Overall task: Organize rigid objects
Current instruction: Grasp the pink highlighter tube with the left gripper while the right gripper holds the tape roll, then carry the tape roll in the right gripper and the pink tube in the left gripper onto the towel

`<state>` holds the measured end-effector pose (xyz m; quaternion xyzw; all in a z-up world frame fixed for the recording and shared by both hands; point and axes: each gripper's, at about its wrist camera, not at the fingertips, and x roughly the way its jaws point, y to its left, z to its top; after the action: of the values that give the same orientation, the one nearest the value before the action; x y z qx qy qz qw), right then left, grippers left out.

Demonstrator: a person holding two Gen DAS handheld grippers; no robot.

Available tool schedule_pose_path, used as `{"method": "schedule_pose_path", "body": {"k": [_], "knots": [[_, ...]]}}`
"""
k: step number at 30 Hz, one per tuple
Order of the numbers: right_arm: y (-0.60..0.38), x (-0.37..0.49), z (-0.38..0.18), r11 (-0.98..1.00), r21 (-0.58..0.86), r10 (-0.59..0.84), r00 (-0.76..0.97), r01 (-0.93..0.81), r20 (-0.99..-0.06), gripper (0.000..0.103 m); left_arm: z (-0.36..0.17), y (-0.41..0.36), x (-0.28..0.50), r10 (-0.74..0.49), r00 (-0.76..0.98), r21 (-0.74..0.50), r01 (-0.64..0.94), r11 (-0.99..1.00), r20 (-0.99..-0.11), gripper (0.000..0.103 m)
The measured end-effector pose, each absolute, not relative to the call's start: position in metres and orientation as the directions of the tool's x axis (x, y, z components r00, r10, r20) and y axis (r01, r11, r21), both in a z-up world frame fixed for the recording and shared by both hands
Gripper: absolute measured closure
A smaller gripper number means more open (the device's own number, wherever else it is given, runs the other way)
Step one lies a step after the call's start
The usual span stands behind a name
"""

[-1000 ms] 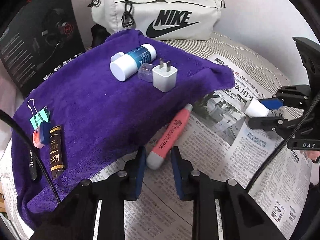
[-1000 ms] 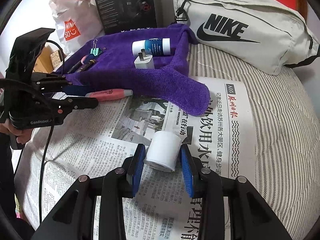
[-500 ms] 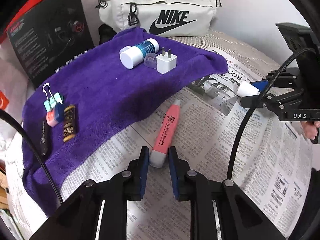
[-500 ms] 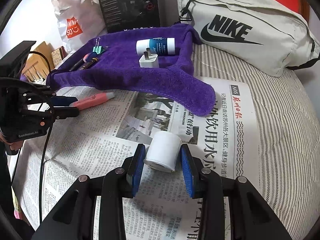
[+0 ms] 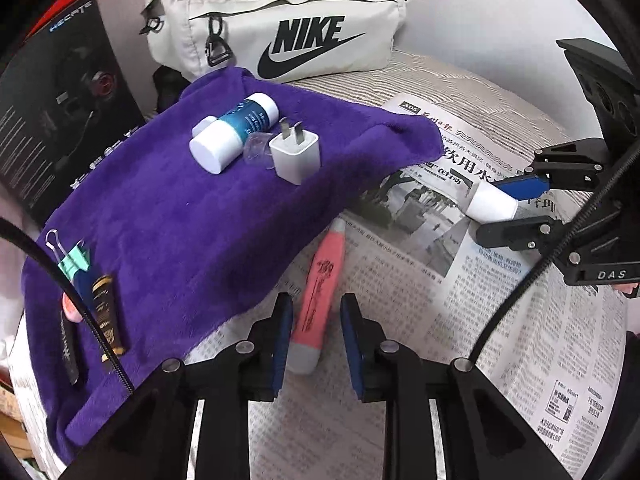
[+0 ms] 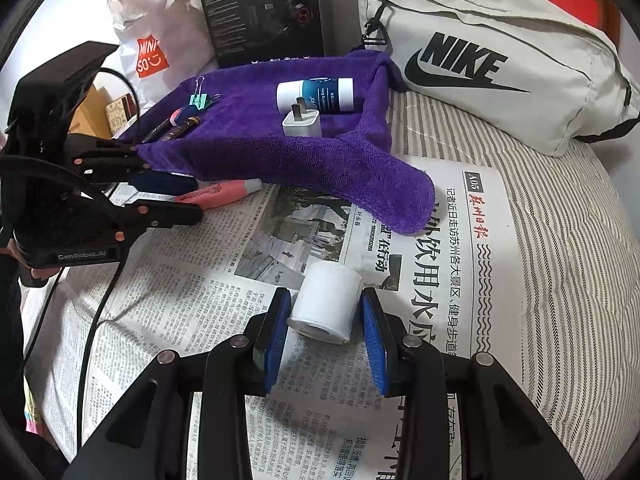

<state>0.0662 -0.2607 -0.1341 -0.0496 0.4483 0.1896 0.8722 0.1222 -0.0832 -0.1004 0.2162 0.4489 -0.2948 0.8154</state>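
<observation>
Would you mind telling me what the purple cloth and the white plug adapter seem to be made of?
The purple cloth looks like soft plush terry or microfibre: fuzzy nap, matte, draping folds. The white plug adapter appears to be smooth, slightly glossy hard plastic with crisp edges, and its two prongs look like metal.

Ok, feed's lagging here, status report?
Left gripper open around pink pen. Right gripper open around white roll. Both on newspaper. Nothing in the way.

— Where's the towel (image 5: 192, 216)?
— Left of the newspaper (image 5: 500, 320), overlapping it. Charger (image 5: 296, 154) and bottle (image 5: 234, 132) lie on it.
— The bag (image 5: 280, 20)?
— Behind the towel; the marker (image 5: 318, 300) lies before it.
</observation>
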Motion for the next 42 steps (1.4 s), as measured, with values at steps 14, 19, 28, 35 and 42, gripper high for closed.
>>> {"method": "schedule_pose_path", "body": {"k": [14, 19, 28, 35, 42], "knots": [[-0.252, 0.069, -0.133, 0.926, 0.097, 0.289, 0.52, -0.364, -0.804, 0.069, -0.103, -0.011, 0.078, -0.227, 0.465, -0.005, 0.43, 0.903, -0.856, 0.087], [-0.237, 0.077, -0.132, 0.924, 0.087, 0.288, 0.526, -0.373, -0.8, 0.069, -0.107, 0.027, 0.05, -0.188, 0.495, -0.058, 0.266, 0.962, -0.848, 0.087], [-0.208, 0.078, -0.139, 0.923, -0.014, 0.236, 0.597, -0.384, -0.767, 0.069, -0.114, 0.039, 0.029, -0.125, 0.592, -0.052, 0.138, 0.989, -0.797, 0.086], [-0.209, 0.077, -0.142, 0.925, -0.021, 0.237, 0.62, -0.379, -0.748, 0.068, -0.115, 0.035, 0.029, -0.122, 0.627, -0.048, 0.134, 0.99, -0.769, 0.084], [-0.208, 0.076, -0.142, 0.925, -0.02, 0.237, 0.62, -0.379, -0.748, 0.068, -0.115, 0.032, 0.027, -0.133, 0.627, -0.043, 0.156, 0.987, -0.768, 0.075]]}}
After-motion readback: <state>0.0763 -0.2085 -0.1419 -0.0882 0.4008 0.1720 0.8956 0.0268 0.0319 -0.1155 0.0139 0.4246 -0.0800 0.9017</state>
